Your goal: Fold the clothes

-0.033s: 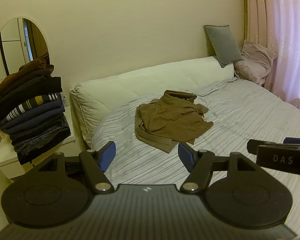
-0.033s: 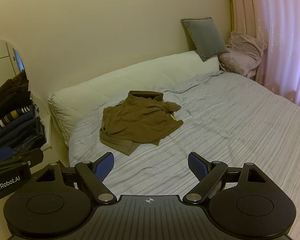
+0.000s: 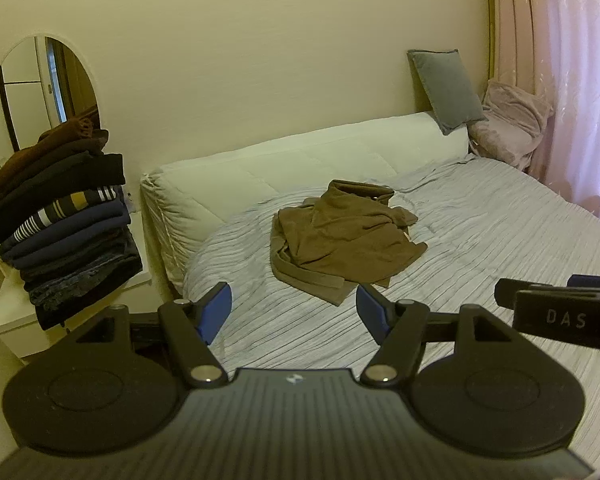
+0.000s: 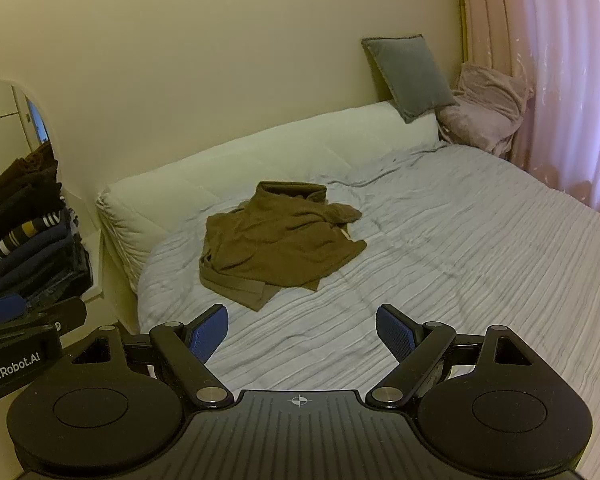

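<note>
A crumpled brown garment (image 3: 340, 240) lies on the grey striped bed (image 3: 500, 248), near the headboard side; it also shows in the right wrist view (image 4: 275, 248). My left gripper (image 3: 293, 312) is open and empty, hovering over the bed's near edge, short of the garment. My right gripper (image 4: 302, 334) is open and empty, also short of the garment. The right gripper's side shows at the right of the left wrist view (image 3: 560, 316); the left gripper's side shows at the left of the right wrist view (image 4: 23, 336).
A tall stack of folded dark clothes (image 3: 59, 216) stands on a white nightstand (image 3: 11, 312) left of the bed, before an oval mirror (image 3: 39, 88). A white bolster (image 3: 300, 160), grey cushion (image 3: 444, 88) and pink blanket (image 3: 508, 124) line the wall. Pink curtains (image 3: 572, 80) hang at right.
</note>
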The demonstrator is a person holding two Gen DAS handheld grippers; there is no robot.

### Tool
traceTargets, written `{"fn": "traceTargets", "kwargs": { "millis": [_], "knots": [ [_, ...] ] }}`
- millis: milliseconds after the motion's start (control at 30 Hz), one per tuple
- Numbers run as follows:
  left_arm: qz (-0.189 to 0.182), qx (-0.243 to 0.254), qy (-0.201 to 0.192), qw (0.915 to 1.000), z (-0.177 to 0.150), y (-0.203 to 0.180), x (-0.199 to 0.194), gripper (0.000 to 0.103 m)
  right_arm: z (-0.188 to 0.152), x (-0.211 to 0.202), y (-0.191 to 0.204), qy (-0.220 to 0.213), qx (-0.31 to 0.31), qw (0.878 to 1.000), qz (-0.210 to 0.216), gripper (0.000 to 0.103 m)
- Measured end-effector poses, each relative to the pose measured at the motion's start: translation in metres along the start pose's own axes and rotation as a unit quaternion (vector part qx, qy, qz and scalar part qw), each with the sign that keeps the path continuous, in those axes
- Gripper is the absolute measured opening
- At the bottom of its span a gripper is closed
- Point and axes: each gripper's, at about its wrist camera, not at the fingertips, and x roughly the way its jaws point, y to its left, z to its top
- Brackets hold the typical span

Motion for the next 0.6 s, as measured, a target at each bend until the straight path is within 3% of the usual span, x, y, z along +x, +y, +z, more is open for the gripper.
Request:
{"fn": "traceTargets", "kwargs": {
  "millis": [600],
  "knots": [
    [0.0,0.009,0.005,1.0,-0.0004,-0.0011,-0.0028,0.066,-0.004,-0.0076,-0.0019,-0.008,0.005,1.0,-0.001,0.084]
  ]
}}
